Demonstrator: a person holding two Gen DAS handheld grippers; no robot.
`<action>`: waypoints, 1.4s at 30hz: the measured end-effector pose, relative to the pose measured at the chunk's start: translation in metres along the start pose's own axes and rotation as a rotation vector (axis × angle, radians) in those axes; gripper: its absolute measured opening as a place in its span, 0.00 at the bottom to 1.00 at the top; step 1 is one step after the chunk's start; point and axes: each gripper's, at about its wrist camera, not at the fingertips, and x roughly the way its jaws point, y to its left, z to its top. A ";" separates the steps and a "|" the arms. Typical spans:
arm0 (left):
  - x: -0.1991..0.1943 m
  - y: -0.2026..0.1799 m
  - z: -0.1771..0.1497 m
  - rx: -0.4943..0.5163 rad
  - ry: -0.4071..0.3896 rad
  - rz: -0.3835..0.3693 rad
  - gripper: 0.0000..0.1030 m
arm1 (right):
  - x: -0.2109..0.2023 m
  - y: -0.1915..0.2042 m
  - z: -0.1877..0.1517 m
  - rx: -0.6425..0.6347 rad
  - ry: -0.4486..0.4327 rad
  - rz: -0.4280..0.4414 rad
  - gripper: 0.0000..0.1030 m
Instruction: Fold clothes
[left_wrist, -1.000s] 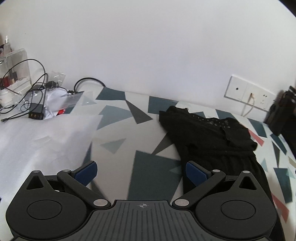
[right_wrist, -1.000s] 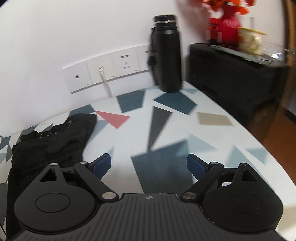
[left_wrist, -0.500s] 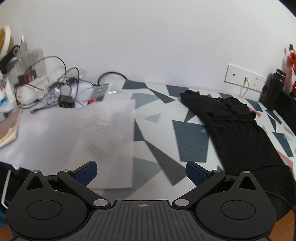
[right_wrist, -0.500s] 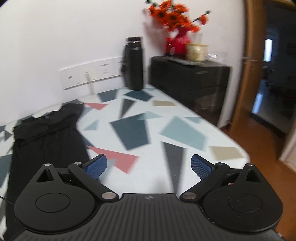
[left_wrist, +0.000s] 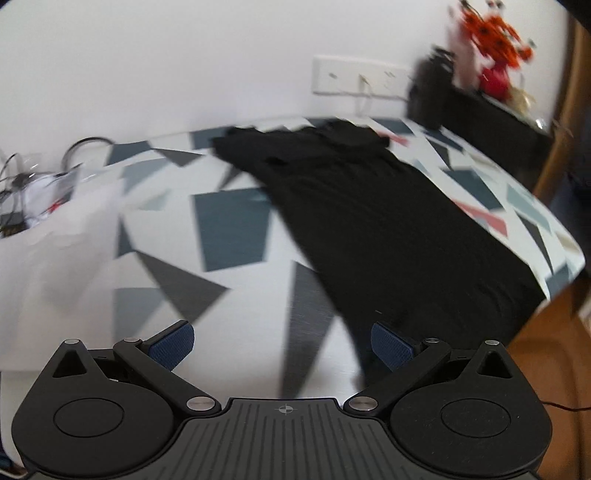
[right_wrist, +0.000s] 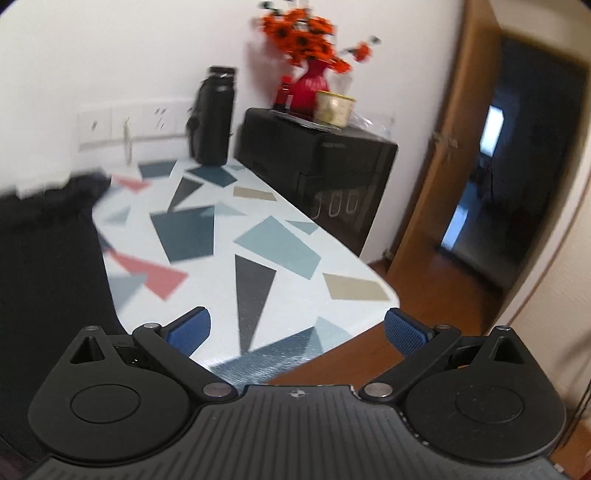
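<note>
In the left wrist view, a black garment (left_wrist: 373, 221) is seen spread flat on the counter (left_wrist: 236, 302), which is covered in a pattern of grey, blue and red shapes on white. The garment runs from the upper middle of the frame, near the wall, down to the lower right, where its hem reaches the counter's near edge. The left tongs (left_wrist: 282, 341) are held wide open at the bottom of the frame, with nothing gripped between the blue pads (left_wrist: 173, 341); the right-hand pad is seen just against the garment's lower edge, though contact cannot be told through the blur. A white sheet (left_wrist: 48, 258) is laid over the left part of the counter, and a tangle of cables (left_wrist: 26, 184) is seen at the far left. A white socket strip (left_wrist: 362, 79) is fixed on the wall at the upper right, with a black bottle (left_wrist: 428, 92) beside it and orange flowers (left_wrist: 495, 26) further right.

In the right wrist view, the right tongs (right_wrist: 297, 330) are spread fully apart and empty, above the near corner of the counter (right_wrist: 258, 236). The garment (right_wrist: 48, 258) fills the left edge of this frame. The black bottle (right_wrist: 214, 118) stands at the far end of the counter, just beside a black cabinet (right_wrist: 314, 162) that carries a red vase (right_wrist: 310, 88) of orange flowers (right_wrist: 306, 33) and a pale bowl (right_wrist: 334, 109). A wooden door frame (right_wrist: 450, 155) and wooden floor (right_wrist: 436, 280) are seen at the right.
</note>
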 end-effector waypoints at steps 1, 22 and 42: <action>0.002 -0.006 -0.001 0.011 0.003 -0.004 0.99 | 0.000 0.003 -0.001 -0.021 -0.005 -0.014 0.99; 0.062 -0.045 -0.014 0.013 0.171 -0.077 0.83 | 0.037 0.070 -0.029 -0.244 0.079 0.453 0.61; 0.032 -0.008 -0.020 -0.105 0.075 -0.142 0.03 | 0.023 0.061 -0.030 -0.077 0.179 0.639 0.04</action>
